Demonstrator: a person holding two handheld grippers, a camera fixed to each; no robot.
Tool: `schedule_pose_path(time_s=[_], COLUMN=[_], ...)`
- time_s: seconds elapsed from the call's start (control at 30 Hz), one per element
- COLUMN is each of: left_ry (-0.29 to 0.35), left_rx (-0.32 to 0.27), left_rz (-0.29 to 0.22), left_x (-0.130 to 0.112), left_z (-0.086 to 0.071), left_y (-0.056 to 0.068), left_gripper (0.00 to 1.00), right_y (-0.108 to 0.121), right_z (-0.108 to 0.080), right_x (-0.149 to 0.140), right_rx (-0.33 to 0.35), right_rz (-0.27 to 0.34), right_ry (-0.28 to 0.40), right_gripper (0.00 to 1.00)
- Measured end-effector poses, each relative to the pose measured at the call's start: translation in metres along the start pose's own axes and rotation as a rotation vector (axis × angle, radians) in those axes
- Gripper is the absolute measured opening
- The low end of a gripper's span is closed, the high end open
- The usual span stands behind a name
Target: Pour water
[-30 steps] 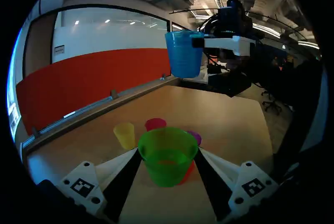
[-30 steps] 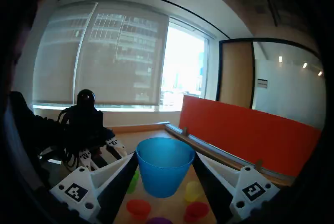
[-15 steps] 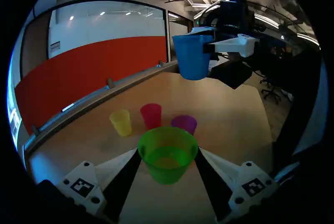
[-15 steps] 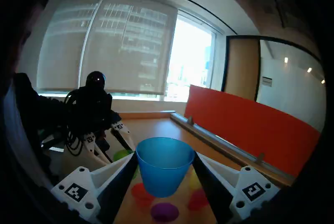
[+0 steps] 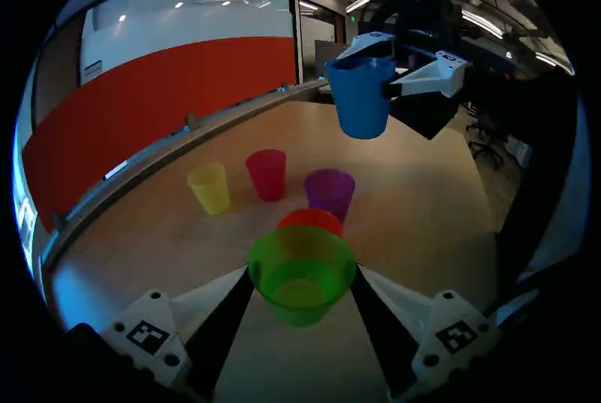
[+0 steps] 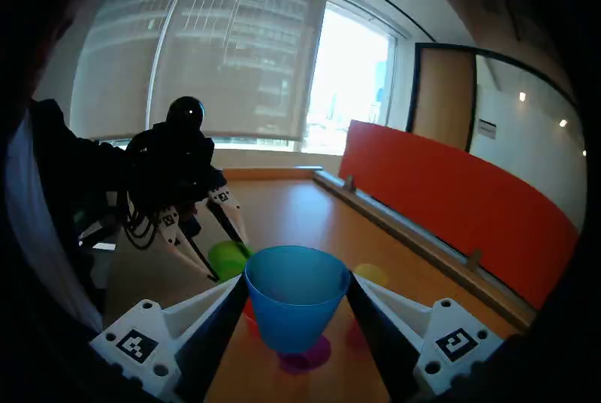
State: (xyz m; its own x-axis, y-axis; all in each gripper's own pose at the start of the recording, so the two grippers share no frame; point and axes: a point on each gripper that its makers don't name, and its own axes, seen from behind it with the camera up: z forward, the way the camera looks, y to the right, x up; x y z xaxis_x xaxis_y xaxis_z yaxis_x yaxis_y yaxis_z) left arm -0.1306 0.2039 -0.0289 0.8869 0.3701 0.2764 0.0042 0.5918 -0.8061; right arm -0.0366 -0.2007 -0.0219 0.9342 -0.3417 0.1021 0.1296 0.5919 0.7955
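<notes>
Each of my grippers holds a cup above the table [image 5: 428, 200].
My left gripper [image 5: 300, 274] pinches the green cup [image 5: 302, 296] at lower centre, which hides most of an orange cup [image 5: 309, 218]. My right gripper [image 6: 297, 283] clamps the blue cup [image 6: 297, 314], and a purple cup [image 6: 306, 359] peeks out beneath it. I can't make out water in either held cup.

A green cup [image 5: 301, 283], blue cup [image 6: 297, 298], yellow cup [image 5: 209, 187]; orange partition [image 5: 150, 95].

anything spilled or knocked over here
Nothing stands out. The yellow cup, red cup, purple cup and orange cup stand upright on the table, with no puddle visible. The green cup in the left claw and blue cup in the right claw are held roughly upright.
</notes>
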Motion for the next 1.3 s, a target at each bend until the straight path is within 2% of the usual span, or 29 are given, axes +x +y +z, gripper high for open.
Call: schedule_pose_path(time_s=[0.3, 0.7, 1.3], left_ry=[-0.044, -0.087, -0.082], left_rx=[-0.012, -0.021, -0.047], left_rz=[-0.037, -0.044, -0.085], left_x=[-0.022, -0.039, -0.044], left_z=[0.011, 0.019, 0.019], left_y=[-0.003, -0.005, -0.004], left_gripper=[0.88, 0.88, 0.88], right_y=[-0.003, -0.005, -0.017], right_z=[0.0, 0.001, 0.002], right_x=[-0.022, -0.035, -0.053], right_rx=[0.015, 0.021, 0.039], right_rz=[0.015, 0.022, 0.042], right_ry=[-0.032, -0.05, -0.07], right_gripper=[0.94, 0.94, 0.94])
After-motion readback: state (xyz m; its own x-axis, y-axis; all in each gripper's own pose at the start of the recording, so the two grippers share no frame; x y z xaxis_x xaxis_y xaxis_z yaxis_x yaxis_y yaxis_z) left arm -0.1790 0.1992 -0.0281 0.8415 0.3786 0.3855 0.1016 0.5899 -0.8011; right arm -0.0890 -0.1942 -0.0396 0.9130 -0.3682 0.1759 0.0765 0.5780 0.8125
